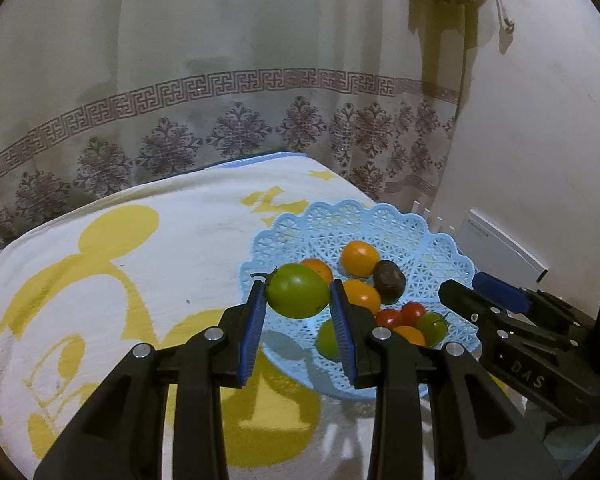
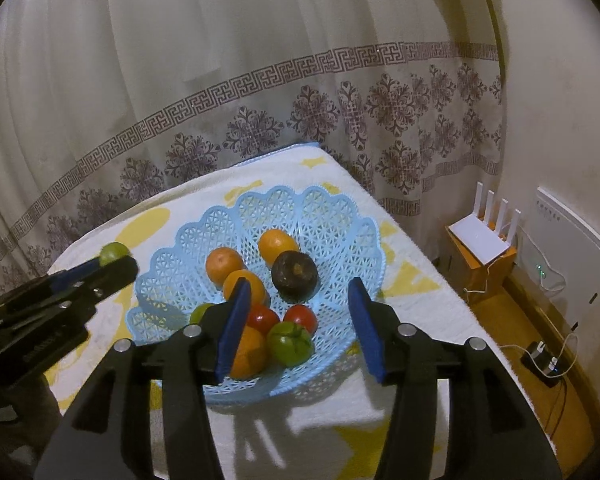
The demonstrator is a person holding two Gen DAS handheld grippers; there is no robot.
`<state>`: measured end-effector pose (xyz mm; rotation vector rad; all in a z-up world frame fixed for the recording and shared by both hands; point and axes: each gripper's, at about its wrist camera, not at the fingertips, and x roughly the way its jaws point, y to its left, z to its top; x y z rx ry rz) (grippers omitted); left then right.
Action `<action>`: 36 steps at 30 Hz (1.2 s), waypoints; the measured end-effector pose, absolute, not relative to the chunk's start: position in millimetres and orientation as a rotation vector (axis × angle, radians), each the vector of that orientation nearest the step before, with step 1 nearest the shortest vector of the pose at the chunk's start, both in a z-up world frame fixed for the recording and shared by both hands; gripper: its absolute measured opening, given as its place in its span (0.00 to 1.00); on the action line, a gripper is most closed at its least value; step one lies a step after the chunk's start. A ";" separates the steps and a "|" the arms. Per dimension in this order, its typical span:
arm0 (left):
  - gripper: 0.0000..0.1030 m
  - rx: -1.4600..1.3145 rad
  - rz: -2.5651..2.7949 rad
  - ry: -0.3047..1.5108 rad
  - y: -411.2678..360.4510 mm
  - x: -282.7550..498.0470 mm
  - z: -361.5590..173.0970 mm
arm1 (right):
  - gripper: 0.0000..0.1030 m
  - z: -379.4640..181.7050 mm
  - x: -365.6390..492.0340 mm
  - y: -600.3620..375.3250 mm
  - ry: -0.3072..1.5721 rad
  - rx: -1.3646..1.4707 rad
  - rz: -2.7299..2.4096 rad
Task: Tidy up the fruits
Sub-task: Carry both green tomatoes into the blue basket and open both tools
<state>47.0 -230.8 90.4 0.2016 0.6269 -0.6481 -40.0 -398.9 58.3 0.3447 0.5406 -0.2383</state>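
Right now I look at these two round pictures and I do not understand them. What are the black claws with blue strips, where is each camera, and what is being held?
The claws are two hand-held grippers; a person carries one in each hand. Each picture comes from a wide-angle camera on one gripper, looking along its fingers. In the left view, the left gripper is shut on a green fruit. In the right view, the right gripper stands open and empty above a blue lattice basket. The basket sits on a white and yellow towel and holds oranges, red tomatoes, green fruits and one dark fruit.
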 end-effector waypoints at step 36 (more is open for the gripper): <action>0.92 0.181 -0.551 0.591 -200.7 42.9 100.3 | 0.95 69.7 -64.0 -407.1 0.482 0.359 -0.281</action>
